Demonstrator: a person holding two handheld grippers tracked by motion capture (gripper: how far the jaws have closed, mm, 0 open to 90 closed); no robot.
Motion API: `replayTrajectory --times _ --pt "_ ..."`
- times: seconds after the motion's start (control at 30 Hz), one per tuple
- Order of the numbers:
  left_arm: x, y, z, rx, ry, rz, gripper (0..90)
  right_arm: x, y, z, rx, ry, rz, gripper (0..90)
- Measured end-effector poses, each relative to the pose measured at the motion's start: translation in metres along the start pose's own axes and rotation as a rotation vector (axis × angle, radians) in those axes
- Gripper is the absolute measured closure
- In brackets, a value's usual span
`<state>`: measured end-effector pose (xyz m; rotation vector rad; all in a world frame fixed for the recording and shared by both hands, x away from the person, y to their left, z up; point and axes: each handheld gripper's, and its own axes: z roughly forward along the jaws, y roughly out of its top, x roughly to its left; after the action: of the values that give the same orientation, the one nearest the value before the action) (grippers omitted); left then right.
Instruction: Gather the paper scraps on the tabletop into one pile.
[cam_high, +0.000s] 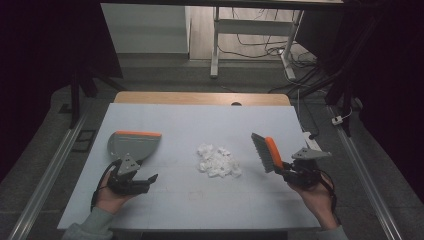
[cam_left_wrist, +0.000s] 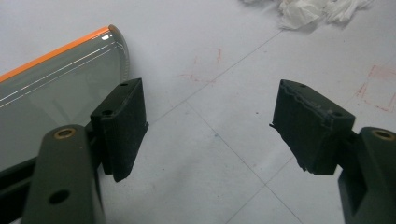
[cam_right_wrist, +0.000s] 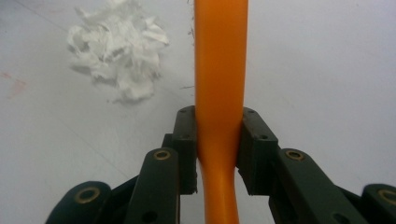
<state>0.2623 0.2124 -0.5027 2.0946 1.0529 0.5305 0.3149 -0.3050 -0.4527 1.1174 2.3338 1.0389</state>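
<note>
The right gripper (cam_high: 286, 172) has its fingers clamped on the brush (cam_high: 266, 153) (orange handle); the left gripper (cam_high: 145, 179), fingers apart, lies beside the dustpan (cam_high: 134, 145), paper scraps (cam_high: 218, 161) between on the counter (cam_high: 190, 200).

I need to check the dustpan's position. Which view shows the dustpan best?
The high view: the whole dustpan lies flat on the table, orange edge away from the person. The left gripper view catches part of its tray and orange lip beside an open jaw.

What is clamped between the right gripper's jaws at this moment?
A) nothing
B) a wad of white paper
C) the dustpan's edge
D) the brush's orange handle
D: in the right gripper view the jaws of the right gripper press on both sides of the brush handle.
</note>
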Motion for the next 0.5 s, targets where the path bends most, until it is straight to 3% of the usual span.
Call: replayTrajectory --times 0.2,0.5 --pt "0.0 -0.001 -0.001 0.002 -0.001 0.0 27.0 -0.006 -0.015 -0.006 -0.021 0.0 0.009 70.7" --pt "0.0 -0.003 -0.003 -0.007 0.0 -0.007 27.0 -0.008 -0.021 -0.002 -0.03 0.009 0.0 70.7"
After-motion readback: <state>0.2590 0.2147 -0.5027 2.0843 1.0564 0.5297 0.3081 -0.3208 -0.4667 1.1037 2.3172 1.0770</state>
